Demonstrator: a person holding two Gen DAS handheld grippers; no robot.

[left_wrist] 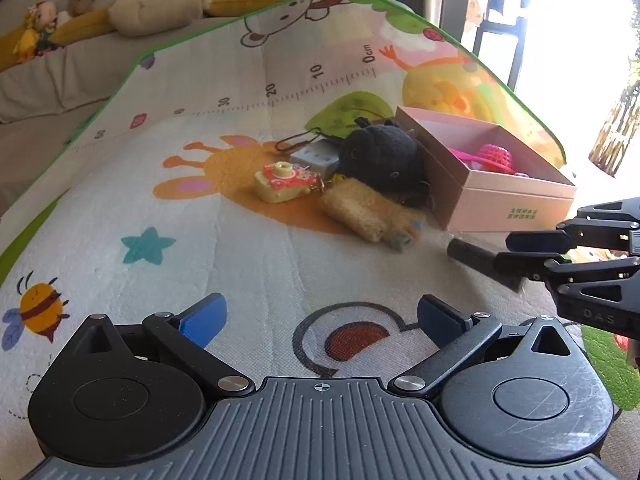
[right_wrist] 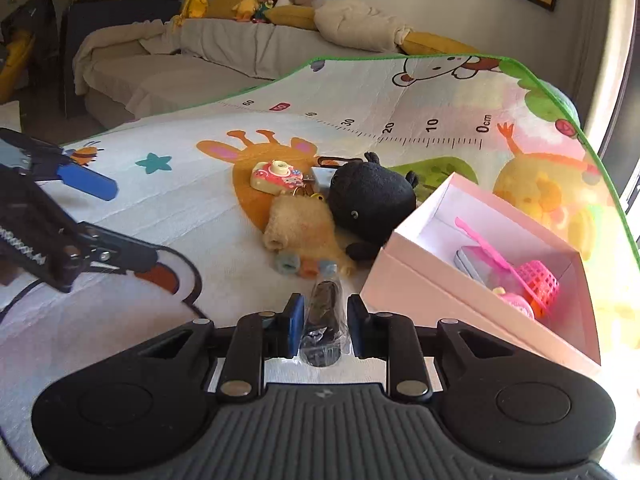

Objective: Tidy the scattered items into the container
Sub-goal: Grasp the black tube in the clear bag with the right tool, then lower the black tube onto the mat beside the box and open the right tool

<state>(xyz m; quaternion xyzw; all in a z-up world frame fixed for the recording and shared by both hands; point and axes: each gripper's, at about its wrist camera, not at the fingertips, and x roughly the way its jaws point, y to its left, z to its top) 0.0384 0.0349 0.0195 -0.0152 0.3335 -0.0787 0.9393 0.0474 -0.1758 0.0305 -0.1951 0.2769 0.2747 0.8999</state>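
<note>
On the cartoon play mat (right_wrist: 168,200), going left to right, the left gripper (left_wrist: 320,320) hangs with its jaws spread wide and nothing between them, held back from the pile, probably so as not to crowd the other hand. Next comes the scattered cluster: a toy camera (right_wrist: 276,176) at the far left of the heap, a fuzzy tan plush (right_wrist: 304,228) just in front of it, and a black plush (right_wrist: 372,200) touching the tan one and leaning toward the box. A grey block (left_wrist: 316,156) peeks out behind the camera. Nearer the lens, the right gripper (right_wrist: 322,320) has its blue pads drawn in on either side of a dark wrapped cylinder (right_wrist: 326,312), which appears pinched lengthwise along the fingers; I judge this the item being carried now. Farthest right sits the pink box (right_wrist: 440,300), open-topped, already holding a pink scoop (right_wrist: 536,276) and a grey tin (right_wrist: 476,264). Its near corner lies just beside the cylinder, so a short lift over the wall should suffice.
</note>
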